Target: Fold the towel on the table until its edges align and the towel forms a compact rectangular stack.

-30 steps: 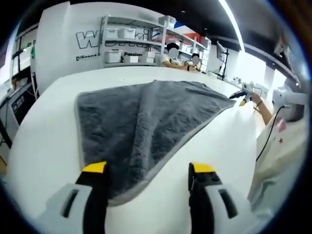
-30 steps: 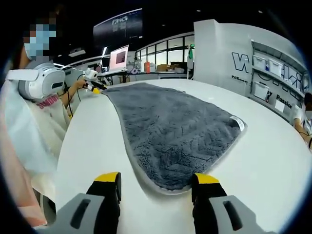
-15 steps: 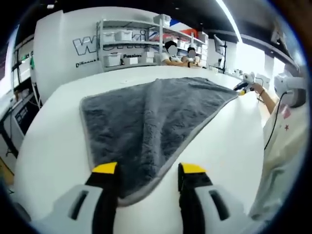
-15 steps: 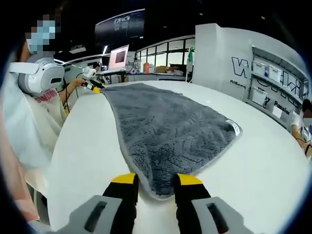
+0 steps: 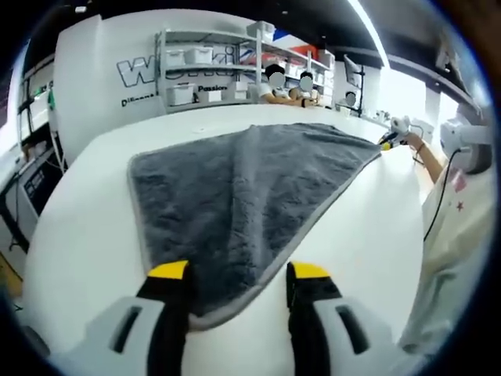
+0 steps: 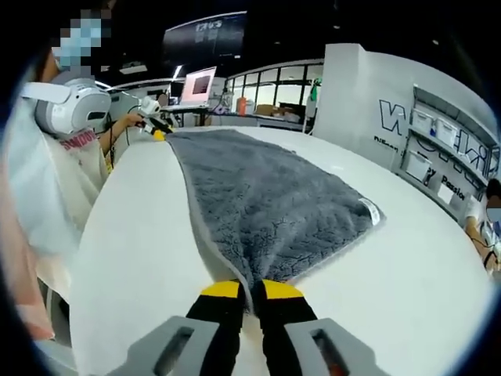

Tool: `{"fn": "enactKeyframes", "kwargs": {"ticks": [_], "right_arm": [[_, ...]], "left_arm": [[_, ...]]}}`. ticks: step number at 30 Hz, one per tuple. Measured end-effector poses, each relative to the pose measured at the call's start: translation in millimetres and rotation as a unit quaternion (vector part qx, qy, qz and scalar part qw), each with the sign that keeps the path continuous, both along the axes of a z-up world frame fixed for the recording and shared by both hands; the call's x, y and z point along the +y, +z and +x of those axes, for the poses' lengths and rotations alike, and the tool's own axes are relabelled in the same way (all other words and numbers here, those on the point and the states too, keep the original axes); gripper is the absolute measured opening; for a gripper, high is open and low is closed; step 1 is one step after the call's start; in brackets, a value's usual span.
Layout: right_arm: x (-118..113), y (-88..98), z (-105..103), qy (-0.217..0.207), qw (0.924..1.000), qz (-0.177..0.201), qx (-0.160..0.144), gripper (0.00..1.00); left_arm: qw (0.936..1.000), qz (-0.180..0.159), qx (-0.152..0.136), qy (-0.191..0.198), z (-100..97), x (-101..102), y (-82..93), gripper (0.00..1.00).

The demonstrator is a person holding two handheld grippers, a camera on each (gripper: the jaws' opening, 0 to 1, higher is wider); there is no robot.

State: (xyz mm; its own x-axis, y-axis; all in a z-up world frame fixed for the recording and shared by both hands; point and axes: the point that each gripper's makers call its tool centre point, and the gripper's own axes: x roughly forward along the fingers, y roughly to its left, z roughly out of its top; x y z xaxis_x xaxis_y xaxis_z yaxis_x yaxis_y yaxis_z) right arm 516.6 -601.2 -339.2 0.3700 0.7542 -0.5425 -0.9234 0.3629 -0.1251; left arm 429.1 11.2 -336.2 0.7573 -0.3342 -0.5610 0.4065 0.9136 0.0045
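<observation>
A grey towel [image 5: 235,196] lies spread on the round white table [image 5: 86,235], with a soft ridge running along its middle. My left gripper [image 5: 239,272] is open low over the table, and the towel's near corner lies between its yellow-tipped jaws. At the opposite end, my right gripper [image 6: 250,290] is shut on another corner of the towel [image 6: 266,196], which rises slightly into the pinch. A white label [image 6: 368,210] sits at the towel's right edge. The right gripper [image 5: 389,139] shows at the towel's far corner in the left gripper view, and the left gripper [image 6: 155,127] likewise in the right gripper view.
A person in white clothing with a headset [image 6: 66,110] stands at the table's edge. Shelves with white bins [image 5: 203,74] and seated people stand behind the table. A monitor [image 6: 197,82] and desks lie beyond the far end.
The right jaws have closed from wide apart onto the towel's corner. The left jaws narrowed a little around their corner a second ago and have held since.
</observation>
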Motion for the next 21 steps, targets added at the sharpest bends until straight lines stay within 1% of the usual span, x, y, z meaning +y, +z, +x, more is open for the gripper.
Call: {"fn": "enactKeyframes", "kwargs": {"ticks": [6,16,21], "right_arm": [[-10,0.1,-1,0.002,0.9999,-0.01,0.001,0.08],[-17,-1.2,-3,0.008,0.9996,-0.026,0.004,0.08],[-20,-1.5,-3,0.011,0.9996,-0.026,0.009,0.08]], "left_arm": [[1.0,-0.002,0.002,-0.001,-0.6,0,0.0,0.53],[0.9999,-0.003,0.011,-0.007,-5.9,-3,-0.2,0.52],[0.9999,-0.004,0.013,-0.008,-7.4,-4,-0.1,0.52]]}}
